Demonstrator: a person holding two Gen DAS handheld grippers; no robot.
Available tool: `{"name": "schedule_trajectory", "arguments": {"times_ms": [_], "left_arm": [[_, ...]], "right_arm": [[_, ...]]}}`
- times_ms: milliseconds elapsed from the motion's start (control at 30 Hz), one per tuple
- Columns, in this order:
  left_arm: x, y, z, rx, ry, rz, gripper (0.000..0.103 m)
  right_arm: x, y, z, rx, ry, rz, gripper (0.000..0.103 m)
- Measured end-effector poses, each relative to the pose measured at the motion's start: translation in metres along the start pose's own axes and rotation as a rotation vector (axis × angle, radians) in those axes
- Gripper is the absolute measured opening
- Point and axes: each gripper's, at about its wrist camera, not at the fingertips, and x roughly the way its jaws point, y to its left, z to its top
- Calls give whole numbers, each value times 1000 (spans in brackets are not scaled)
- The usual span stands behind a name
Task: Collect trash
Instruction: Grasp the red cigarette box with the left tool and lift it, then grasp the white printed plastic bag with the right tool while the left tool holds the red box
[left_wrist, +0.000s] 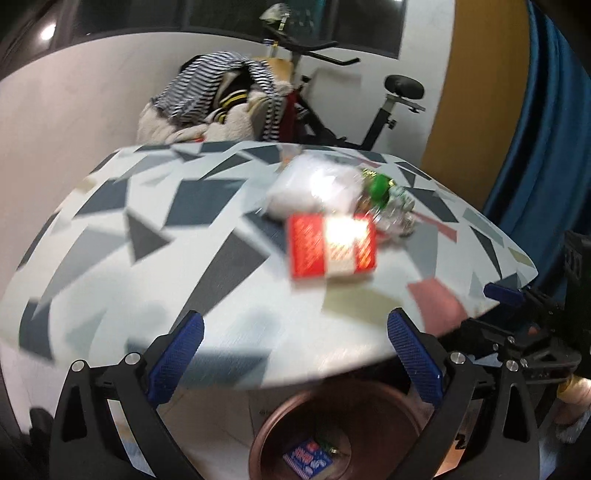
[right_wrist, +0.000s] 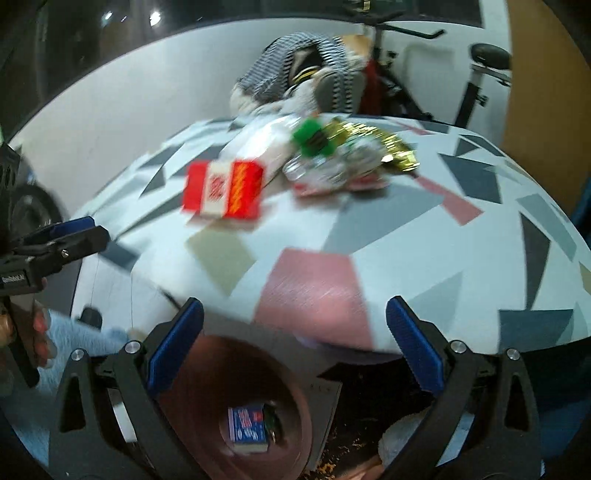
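A red and white box (left_wrist: 331, 246) lies on the patterned table (left_wrist: 155, 236), with a white plastic bag (left_wrist: 314, 184), a crushed clear bottle with a green cap (left_wrist: 388, 203) and a gold wrapper behind it. In the right wrist view the box (right_wrist: 223, 194), bag (right_wrist: 258, 147), bottle (right_wrist: 325, 158) and gold wrapper (right_wrist: 388, 144) show too. A brown bin (left_wrist: 332, 435) stands below the table edge with a blue box (left_wrist: 308, 458) inside; it also shows in the right wrist view (right_wrist: 236, 406). My left gripper (left_wrist: 295, 354) and right gripper (right_wrist: 295, 350) are open and empty above the bin.
A chair heaped with striped clothes (left_wrist: 221, 99) and an exercise bike (left_wrist: 369, 110) stand behind the table. A blue curtain (left_wrist: 546, 129) hangs at the right. The right gripper (left_wrist: 524, 325) shows at the right edge of the left view.
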Motion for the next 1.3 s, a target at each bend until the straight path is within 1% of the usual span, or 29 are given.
{"name": "schedule_trajectory", "arguments": {"times_ms": [100,167,233,333,467,533,567,600,667,700,733,767,833,933,1000,1033,1100,1133,1200,1300], "left_arm": [[20,-17,25,11,-12,21,97],[40,-29,39,17,7,9,97],[59,-42,48,43,38,30,97],[81,-52,55,72,69,81,97],[102,-50,59,64,97,142,97],[110,-48,60,59,112,150,97],[113,-46,60,59,118,151,97],[115,-45,60,58,126,158,97],[121,-41,59,44,167,160,97],[122,-39,59,33,174,151,97],[121,-37,59,25,172,141,96],[118,-35,59,18,165,134,90],[112,-32,59,2,159,146,89],[101,-26,62,-33,125,121,89],[91,-22,66,-53,100,102,89],[82,-19,68,-66,79,87,89],[69,-19,70,-72,50,64,89],[62,-19,71,-73,34,57,89],[52,-16,72,-73,12,54,89],[38,-11,70,-86,-5,46,89]], "right_arm": [[-2,-17,9,54,-25,-6,97],[-3,-26,14,79,-38,-7,97],[-5,-35,17,94,-45,-10,97],[-4,-46,20,114,-50,-17,97],[-2,-55,19,134,-46,-13,97],[-1,-60,19,142,-43,-9,97],[-1,-60,20,142,-41,-14,97],[0,-61,20,139,-35,-42,97],[2,-60,21,126,-13,-103,97],[3,-61,22,120,-6,-122,97],[2,-62,23,122,-13,-117,97],[2,-63,23,126,-23,-110,97],[0,-67,27,139,-38,-85,97],[2,-74,35,163,-45,-36,97],[7,-79,47,186,-51,25,90],[8,-79,51,191,-52,35,83],[15,-82,65,210,-61,60,77],[20,-84,72,225,-64,80,72],[36,-89,88,270,-55,116,65],[61,-96,108,349,-23,153,63]]}}
